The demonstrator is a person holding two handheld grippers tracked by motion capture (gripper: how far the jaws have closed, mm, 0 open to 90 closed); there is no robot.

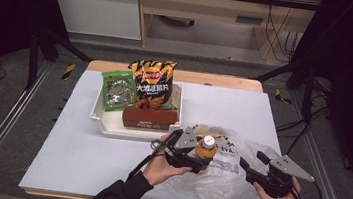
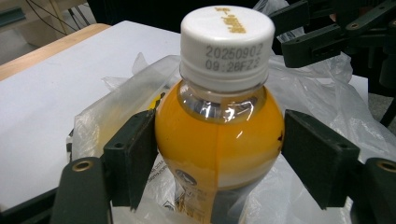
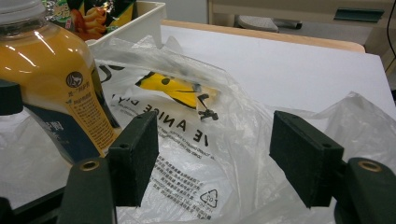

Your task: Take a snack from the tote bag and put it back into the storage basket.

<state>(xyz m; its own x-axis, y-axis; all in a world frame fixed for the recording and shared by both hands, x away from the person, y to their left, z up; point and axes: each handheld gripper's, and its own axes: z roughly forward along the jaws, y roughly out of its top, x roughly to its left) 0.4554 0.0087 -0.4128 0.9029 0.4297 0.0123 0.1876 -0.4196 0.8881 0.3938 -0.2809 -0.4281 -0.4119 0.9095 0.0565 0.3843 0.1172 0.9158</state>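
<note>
An orange juice bottle (image 2: 219, 135) with a white cap (image 1: 208, 144) stands on a crumpled clear plastic bag (image 1: 220, 182) at the table's front right. My left gripper (image 2: 219, 161) has both pads against the bottle's round shoulder, shut on it; in the high view the left gripper (image 1: 203, 158) sits around the bottle. The right gripper (image 1: 252, 160) is open just to the right, over the bag. In the right gripper view my right gripper (image 3: 215, 149) has nothing between its pads but printed bag film (image 3: 187, 140); the bottle (image 3: 60, 93) leans at the left.
A white tray (image 1: 111, 128) behind holds a black-and-orange chips bag (image 1: 152, 82), a green packet (image 1: 118, 90) and a brown box (image 1: 149, 118). A yellow item (image 3: 175, 88) lies inside the plastic bag. White table sheet (image 1: 83, 149) spreads to the left.
</note>
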